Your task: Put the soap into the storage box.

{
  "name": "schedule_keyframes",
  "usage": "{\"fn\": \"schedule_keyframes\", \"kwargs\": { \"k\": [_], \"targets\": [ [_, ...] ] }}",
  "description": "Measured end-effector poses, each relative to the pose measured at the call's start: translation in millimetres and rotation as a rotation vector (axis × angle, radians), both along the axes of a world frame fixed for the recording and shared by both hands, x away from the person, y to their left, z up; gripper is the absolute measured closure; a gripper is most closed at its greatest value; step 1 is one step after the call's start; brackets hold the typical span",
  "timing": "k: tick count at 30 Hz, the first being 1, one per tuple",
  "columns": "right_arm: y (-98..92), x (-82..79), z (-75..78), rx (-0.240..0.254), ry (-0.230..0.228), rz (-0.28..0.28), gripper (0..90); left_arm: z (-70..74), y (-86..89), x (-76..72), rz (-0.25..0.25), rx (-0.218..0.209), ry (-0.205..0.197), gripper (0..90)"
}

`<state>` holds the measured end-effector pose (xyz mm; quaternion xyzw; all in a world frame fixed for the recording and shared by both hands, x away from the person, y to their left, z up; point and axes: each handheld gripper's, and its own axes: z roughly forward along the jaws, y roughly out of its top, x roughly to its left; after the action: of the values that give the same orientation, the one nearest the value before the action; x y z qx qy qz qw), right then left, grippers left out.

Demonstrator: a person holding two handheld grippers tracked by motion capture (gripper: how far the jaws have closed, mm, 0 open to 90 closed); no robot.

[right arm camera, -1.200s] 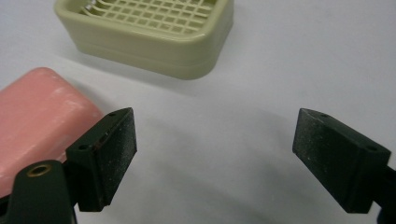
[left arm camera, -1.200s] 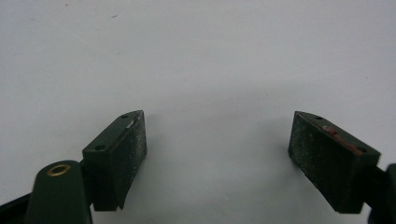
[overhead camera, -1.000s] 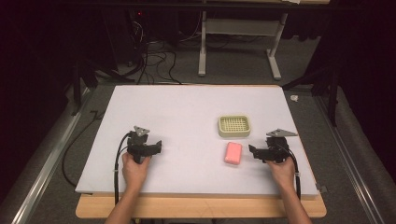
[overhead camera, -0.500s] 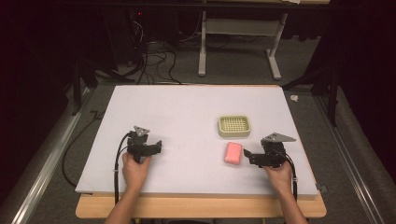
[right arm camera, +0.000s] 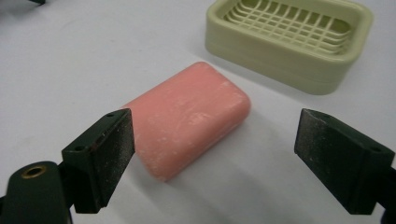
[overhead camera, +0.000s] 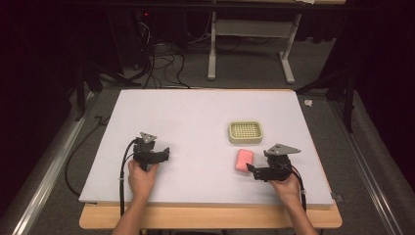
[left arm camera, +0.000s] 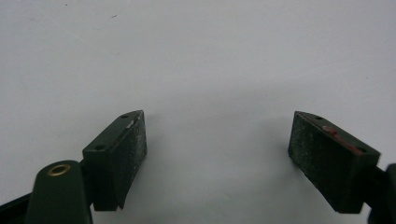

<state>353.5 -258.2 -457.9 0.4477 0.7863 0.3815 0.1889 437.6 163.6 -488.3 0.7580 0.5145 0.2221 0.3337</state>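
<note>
A pink bar of soap [overhead camera: 244, 159] [right arm camera: 189, 116] lies flat on the white table, just in front of a pale green soap dish [overhead camera: 245, 132] [right arm camera: 292, 39] with a grid floor. My right gripper [overhead camera: 252, 170] [right arm camera: 212, 161] is open, low over the table, its jaws just short of the soap's near end. The soap sits a little left of the middle of the gap in the right gripper view. My left gripper [overhead camera: 164, 154] [left arm camera: 217, 151] stands open over bare table at the front left, nothing between its jaws.
The white table top [overhead camera: 195, 122] rests on a wooden board [overhead camera: 210, 218]. Beyond the far edge stand a metal stand [overhead camera: 249, 44] and loose cables [overhead camera: 161, 63] on the floor. A small pale object [overhead camera: 308, 103] lies off the table's right side.
My right gripper has moved left and slightly forward toward the soap's near end. The left gripper has stayed where it was.
</note>
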Motion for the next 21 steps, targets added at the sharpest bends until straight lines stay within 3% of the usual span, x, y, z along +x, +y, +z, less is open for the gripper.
{"fn": "schedule_keyframes", "kwargs": {
  "k": [10,21],
  "targets": [
    [12.0,3.1,-4.8,-0.033,0.015,0.043,12.2,0.0,0.1,0.1,0.0,-0.001,0.001,19.9],
    [19.4,7.9,-8.7,-0.053,0.007,0.039,12.0,-0.2,0.1,0.2,0.003,-0.004,0.001,19.9]
  ]
}}
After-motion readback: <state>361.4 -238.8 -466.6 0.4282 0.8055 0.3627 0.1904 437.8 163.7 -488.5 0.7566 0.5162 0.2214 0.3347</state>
